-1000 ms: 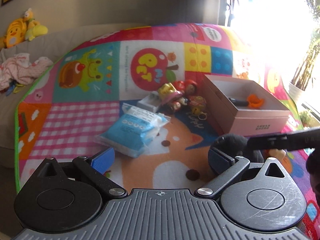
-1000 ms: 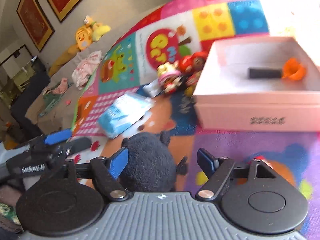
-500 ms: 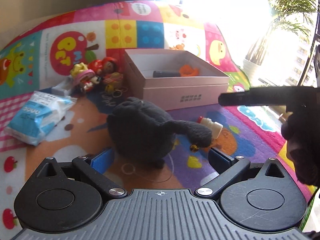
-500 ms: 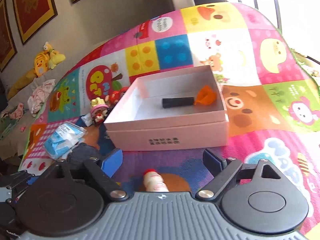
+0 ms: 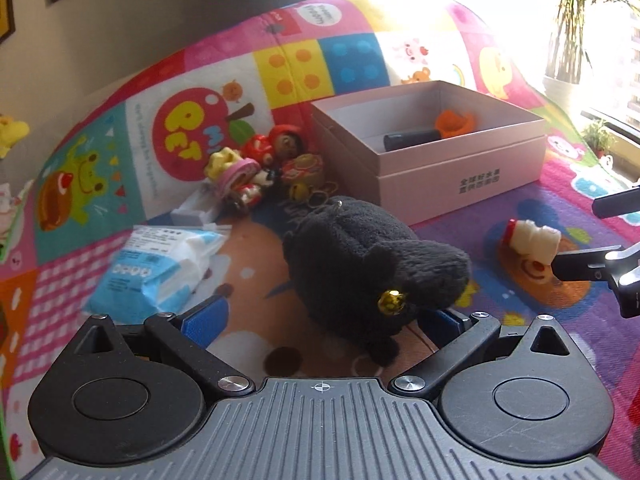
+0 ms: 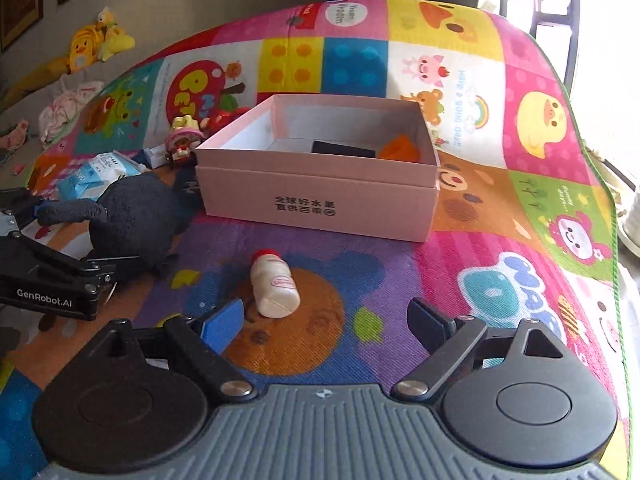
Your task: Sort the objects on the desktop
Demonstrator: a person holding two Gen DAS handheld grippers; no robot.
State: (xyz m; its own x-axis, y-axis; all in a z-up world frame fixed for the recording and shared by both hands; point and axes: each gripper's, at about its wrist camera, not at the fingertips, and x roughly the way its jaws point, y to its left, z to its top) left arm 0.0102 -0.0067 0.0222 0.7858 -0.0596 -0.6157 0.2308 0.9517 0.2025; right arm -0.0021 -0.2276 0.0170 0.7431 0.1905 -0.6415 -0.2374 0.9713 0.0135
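A black plush toy [image 5: 360, 272] with a small gold bell lies on the colourful play mat. My left gripper [image 5: 324, 318] stands open around its near end, whose tail covers the right pad. A small white bottle [image 6: 274, 284] with a red cap lies on its side just ahead of my open right gripper [image 6: 326, 320], close to the left finger. The bottle [image 5: 532, 236] also shows in the left wrist view, beside the right gripper's fingers [image 5: 580, 266]. Behind both stands an open pink box [image 6: 320, 196] [image 5: 460, 176] holding a black cylinder [image 5: 412, 138] and an orange piece [image 5: 454, 120].
Left of the box lie several small figurines [image 5: 256, 168], key rings [image 5: 316, 196], a small white box [image 5: 196, 210] and a blue-white tissue pack [image 5: 160, 268]. Yellow soft toys [image 6: 96, 40] and clothes sit on the sofa at the back left. Bright window and plant to the right.
The right gripper left the black plush, widened, and swung right to the bottle. The left gripper swung right from the tissue pack and closed in on the plush.
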